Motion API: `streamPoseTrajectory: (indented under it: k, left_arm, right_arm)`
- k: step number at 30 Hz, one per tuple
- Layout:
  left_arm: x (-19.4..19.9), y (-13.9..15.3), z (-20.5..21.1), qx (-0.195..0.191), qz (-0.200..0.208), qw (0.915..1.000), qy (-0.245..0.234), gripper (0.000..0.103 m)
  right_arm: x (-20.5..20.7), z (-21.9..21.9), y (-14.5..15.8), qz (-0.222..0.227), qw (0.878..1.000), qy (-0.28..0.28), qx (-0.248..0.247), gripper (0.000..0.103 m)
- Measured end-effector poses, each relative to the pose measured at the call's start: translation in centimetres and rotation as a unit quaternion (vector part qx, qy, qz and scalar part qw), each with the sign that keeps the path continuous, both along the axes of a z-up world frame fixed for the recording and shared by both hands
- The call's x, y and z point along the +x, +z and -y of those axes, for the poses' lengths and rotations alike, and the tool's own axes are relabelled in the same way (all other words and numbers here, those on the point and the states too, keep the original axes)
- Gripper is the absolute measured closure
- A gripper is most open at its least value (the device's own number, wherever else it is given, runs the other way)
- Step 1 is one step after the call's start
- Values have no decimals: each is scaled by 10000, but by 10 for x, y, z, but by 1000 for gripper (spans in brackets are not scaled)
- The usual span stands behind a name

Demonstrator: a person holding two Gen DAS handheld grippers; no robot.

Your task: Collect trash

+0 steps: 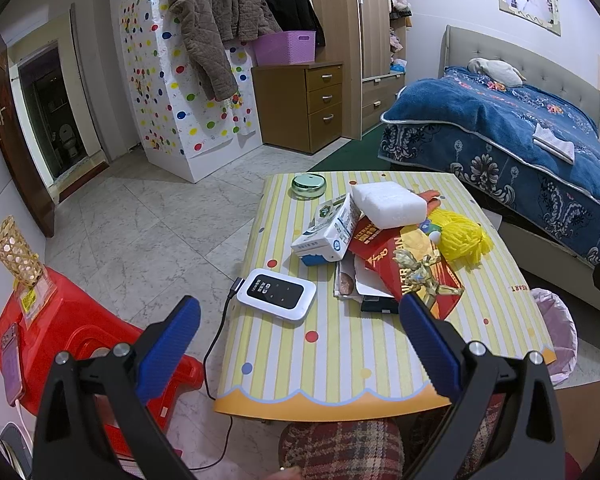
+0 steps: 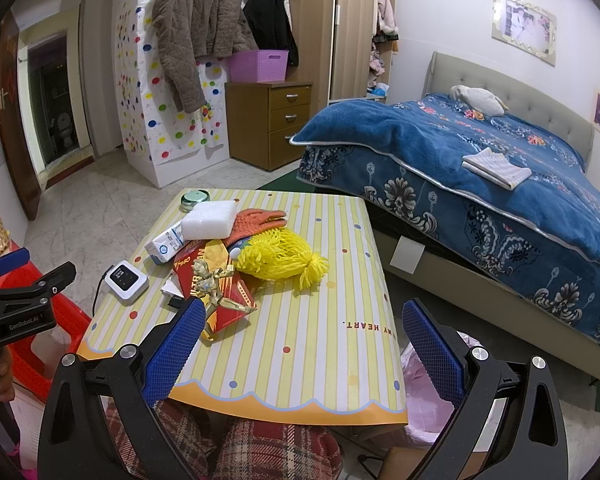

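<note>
Left wrist view: my left gripper [image 1: 300,336] hangs over the near edge of the striped table [image 1: 340,360], jaws spread wide with nothing in them. Going left to right on the table, there's a white router-looking gadget [image 1: 276,290] near the left edge, then the trash pile in the middle: a milk carton [image 1: 328,232], a white foam block [image 1: 388,204] leaning on it, a red wrapper [image 1: 404,268] with a gold figure [image 1: 420,276] on top, and a yellow mesh bundle [image 1: 460,236]. A pink-lined bin [image 1: 556,332] sits just off the right edge. My right gripper [image 2: 300,348] is over the near edge too, wide open and holding nothing, pile ahead towards the left
</note>
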State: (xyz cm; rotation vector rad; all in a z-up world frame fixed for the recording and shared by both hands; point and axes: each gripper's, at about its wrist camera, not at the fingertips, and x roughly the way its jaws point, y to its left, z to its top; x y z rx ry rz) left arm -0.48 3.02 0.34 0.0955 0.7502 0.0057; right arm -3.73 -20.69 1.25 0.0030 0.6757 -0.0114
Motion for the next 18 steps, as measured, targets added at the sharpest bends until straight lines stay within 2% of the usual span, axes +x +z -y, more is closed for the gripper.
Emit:
streamPoseTrajectory:
  k: [5,10,13,18]
  left_arm:
    - [9,-8,0,24,-66,10000,-53,6]
    - [23,-9,6,14,58,9997,-225,6]
    - [35,-8,17,87,162,9996,-218,6]
    - [58,-12,40,184,250,9986,-418,6]
  right_arm:
    - [5,4,-8,-4,10000,51,59,5]
    - [22,9,-9,223,9997,-18,-5,5]
    - [37,16,-9,73,9997,51,-228,5]
    - [51,24,-12,34,9997,2,-233,5]
